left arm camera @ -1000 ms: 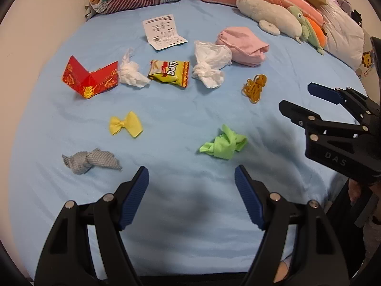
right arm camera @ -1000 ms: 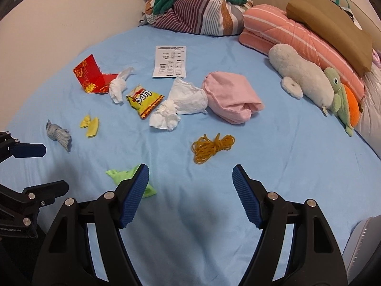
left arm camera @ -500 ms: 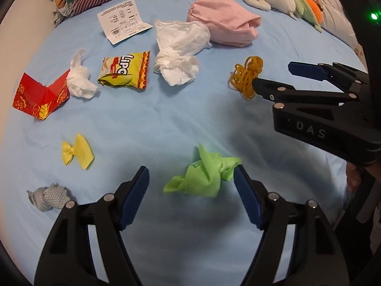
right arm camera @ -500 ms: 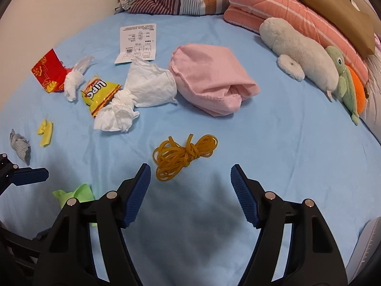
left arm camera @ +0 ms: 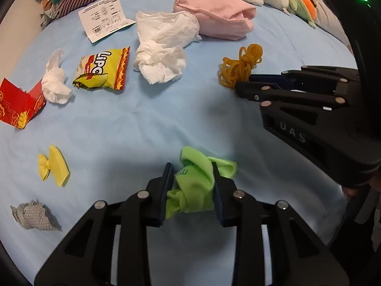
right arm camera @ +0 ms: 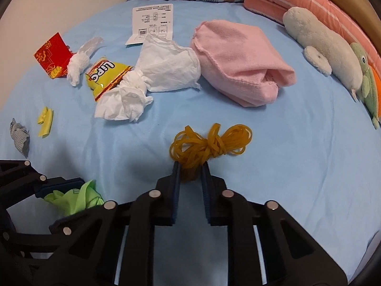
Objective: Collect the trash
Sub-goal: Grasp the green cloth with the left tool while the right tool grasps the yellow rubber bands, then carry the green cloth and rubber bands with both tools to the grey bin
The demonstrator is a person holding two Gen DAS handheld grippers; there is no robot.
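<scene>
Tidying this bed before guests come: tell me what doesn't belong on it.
Litter is strewn over the blue sheet: two crumpled tissues, a yellow snack wrapper, a red carton and a leaflet. Nothing looks spilled or broken.

On a blue bed sheet (left arm camera: 142,124): two white tissue wads (left arm camera: 162,54), one snack packet (left arm camera: 102,71), one red wrapper (left arm camera: 19,106), one leaflet (left arm camera: 104,16), one rubber-band bundle (left arm camera: 240,65), two soft toys (right arm camera: 319,40).
</scene>
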